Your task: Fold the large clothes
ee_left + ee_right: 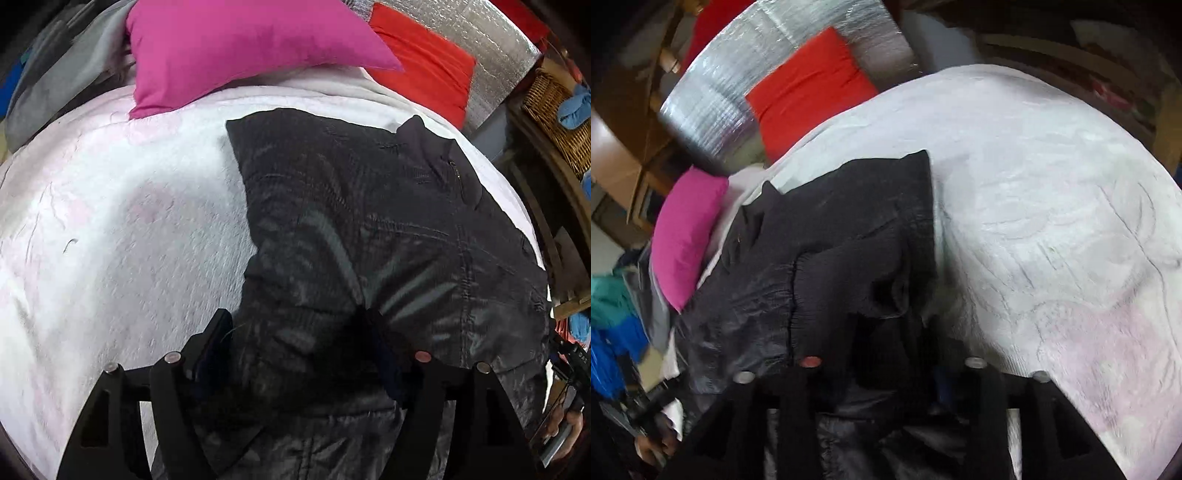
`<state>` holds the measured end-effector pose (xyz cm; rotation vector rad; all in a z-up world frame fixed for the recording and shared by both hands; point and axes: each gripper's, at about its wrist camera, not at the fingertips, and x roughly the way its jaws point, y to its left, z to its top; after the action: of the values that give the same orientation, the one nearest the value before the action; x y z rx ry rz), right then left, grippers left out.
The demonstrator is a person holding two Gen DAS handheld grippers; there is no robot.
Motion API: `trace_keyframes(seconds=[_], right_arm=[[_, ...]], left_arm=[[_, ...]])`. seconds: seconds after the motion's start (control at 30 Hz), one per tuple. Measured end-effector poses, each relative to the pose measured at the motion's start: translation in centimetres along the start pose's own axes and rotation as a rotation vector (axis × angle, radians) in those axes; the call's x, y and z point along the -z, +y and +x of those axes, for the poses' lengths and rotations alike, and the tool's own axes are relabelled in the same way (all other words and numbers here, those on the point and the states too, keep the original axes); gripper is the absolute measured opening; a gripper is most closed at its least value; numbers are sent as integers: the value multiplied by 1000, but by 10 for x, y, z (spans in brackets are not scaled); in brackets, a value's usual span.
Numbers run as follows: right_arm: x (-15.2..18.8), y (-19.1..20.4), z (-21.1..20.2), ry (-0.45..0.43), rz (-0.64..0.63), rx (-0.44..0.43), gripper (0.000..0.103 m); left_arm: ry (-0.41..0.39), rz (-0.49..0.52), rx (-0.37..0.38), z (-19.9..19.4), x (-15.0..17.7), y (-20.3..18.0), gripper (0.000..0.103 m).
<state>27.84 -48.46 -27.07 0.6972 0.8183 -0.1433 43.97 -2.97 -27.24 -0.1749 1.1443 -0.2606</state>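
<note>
Jacket (pixel 369 229) hem hidden beneath both grippers' frames.

White quilted bedspread with faint pink patches (pixel 122 236) covering the bed; magenta fabric pillow (pixel 236 48) and flat red-orange cushion (pixel 424 70) at its far end. Silver foil-faced insulation panel (pixel 746 74) propped behind the cushion. Woven wicker basket (pixel 550 110) on dark wooden shelving beside the bed; daylight soft and even.
</note>
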Motion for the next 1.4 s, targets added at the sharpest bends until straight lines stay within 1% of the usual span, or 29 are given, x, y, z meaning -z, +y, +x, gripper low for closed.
trace_keyframes(seconds=[0.03, 0.1, 0.17, 0.27, 0.47, 0.57, 0.67, 0.77, 0.83, 0.87, 0.93, 1.0, 1.07, 1.17, 1.27, 1.4], right_arm=[[1, 0, -7, -10, 0, -7, 68], [2, -1, -17, -29, -4, 6, 68], [5, -2, -26, -39, 8, -11, 68], [12, -18, -49, -54, 38, -31, 68], [41, -43, -92, -73, 69, -59, 68], [58, -52, -104, -72, 82, -70, 68], [76, -58, -114, -63, 69, -69, 68], [92, -63, -121, -49, 53, -66, 68], [100, -66, -121, -37, 52, -66, 68], [103, -68, -121, -32, 56, -64, 69], [108, -72, -119, -16, 74, -59, 69], [109, -76, -118, -11, 100, -70, 69], [104, -78, -117, -18, 128, -94, 69], [89, -75, -111, -32, 163, -109, 72], [67, -64, -93, -34, 187, -128, 75], [36, -44, -62, -20, 180, -128, 76]], left_arm=[[2, -5, 1, -4, 1, 2, 74], [-3, -6, -5, -14, 3, 4, 74], [-25, 3, -3, -28, 6, 7, 74], [-60, 16, 2, -48, 12, 13, 74], [-97, 56, -29, -76, 36, 29, 74], [-125, 92, -53, -92, 59, 37, 74], [-148, 124, -80, -111, 93, 49, 74], [-155, 133, -105, -118, 122, 57, 74], [-146, 104, -109, -121, 141, 67, 74], [-139, 85, -102, -120, 145, 71, 74], [-117, 26, -60, -120, 153, 79, 74], [-118, -4, -34, -120, 152, 81, 74], [-120, -4, -33, -119, 147, 78, 74], [-120, -23, -19, -111, 132, 74, 74], [-104, -44, -11, -95, 105, 69, 74], [-117, -42, 17, -77, 70, 57, 74]])
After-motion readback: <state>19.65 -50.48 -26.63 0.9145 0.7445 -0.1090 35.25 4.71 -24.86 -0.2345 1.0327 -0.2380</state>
